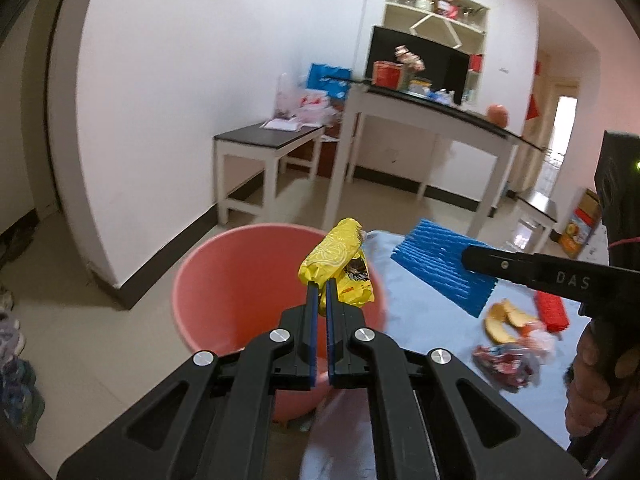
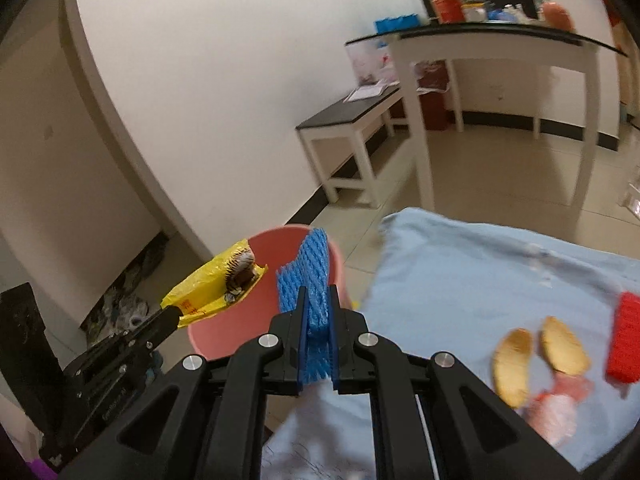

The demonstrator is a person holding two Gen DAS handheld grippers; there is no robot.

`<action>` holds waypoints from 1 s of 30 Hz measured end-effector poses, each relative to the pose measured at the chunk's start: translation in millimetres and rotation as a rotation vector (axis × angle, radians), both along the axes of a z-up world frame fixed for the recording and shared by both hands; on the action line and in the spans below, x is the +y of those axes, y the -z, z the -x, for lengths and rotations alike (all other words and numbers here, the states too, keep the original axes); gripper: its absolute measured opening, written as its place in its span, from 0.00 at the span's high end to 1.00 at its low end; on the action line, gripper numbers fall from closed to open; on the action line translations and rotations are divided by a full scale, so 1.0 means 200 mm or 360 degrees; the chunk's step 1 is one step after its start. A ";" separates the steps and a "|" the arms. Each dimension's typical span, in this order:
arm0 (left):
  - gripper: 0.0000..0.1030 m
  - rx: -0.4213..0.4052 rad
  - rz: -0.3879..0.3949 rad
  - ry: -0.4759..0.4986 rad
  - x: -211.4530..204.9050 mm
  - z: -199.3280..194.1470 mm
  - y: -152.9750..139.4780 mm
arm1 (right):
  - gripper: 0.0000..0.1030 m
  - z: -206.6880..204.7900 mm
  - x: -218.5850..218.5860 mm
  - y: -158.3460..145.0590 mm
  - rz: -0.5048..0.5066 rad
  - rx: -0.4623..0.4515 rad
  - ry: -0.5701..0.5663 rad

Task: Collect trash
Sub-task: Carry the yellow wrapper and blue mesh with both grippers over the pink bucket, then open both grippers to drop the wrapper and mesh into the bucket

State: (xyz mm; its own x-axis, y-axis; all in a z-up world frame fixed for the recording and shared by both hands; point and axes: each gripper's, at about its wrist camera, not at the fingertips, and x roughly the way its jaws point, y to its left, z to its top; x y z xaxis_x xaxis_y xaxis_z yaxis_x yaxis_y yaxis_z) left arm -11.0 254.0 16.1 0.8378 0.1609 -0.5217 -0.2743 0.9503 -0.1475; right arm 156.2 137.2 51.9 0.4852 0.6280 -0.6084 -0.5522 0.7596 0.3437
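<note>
My left gripper [image 1: 321, 286] is shut on a crumpled yellow wrapper [image 1: 336, 266], held above the near rim of a pink bucket [image 1: 224, 280] on the floor. In the right wrist view the same yellow wrapper [image 2: 212, 286] hangs at the bucket's [image 2: 276, 246] left rim. My right gripper [image 2: 316, 294] is shut on a blue foam net [image 2: 306, 276], just in front of the bucket. From the left wrist view that blue foam net [image 1: 440, 264] hovers over the light blue cloth [image 1: 424, 320]. Fruit peels [image 2: 536, 356], a red foam net [image 2: 624, 344] and a crumpled plastic wrapper [image 1: 508, 364] lie on the cloth.
The cloth-covered table [image 2: 480, 264] edge stands right beside the bucket. A low white bench [image 1: 260, 148] and a taller black-topped table [image 1: 432, 112] with clutter stand by the far wall. Shoes and bags [image 1: 12, 344] lie on the floor at left. A hand [image 1: 596, 376] grips the right tool.
</note>
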 end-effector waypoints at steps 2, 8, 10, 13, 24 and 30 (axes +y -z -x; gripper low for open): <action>0.97 0.0027 0.0001 -0.0033 0.03 -0.01 0.03 | 0.92 -0.02 0.08 0.04 0.0019 0.0029 -0.0022; 0.97 0.0101 0.0030 -0.0083 0.09 -0.01 0.11 | 0.92 -0.06 0.22 0.14 0.0073 0.0083 -0.0053; 0.97 0.0119 0.0044 -0.0093 0.10 -0.01 0.14 | 0.92 -0.07 0.27 0.17 0.0090 0.0089 -0.0063; 0.97 0.0148 0.0071 -0.0112 0.13 -0.01 0.16 | 0.88 -0.07 0.33 0.19 0.0107 0.0092 -0.0074; 0.69 0.0174 0.0177 -0.0151 0.19 0.00 0.17 | 0.64 -0.09 0.30 0.20 0.0079 0.0100 -0.0049; 0.69 0.0170 0.0170 -0.0112 0.14 -0.01 0.15 | 0.62 -0.08 0.21 0.17 0.0036 0.0120 -0.0011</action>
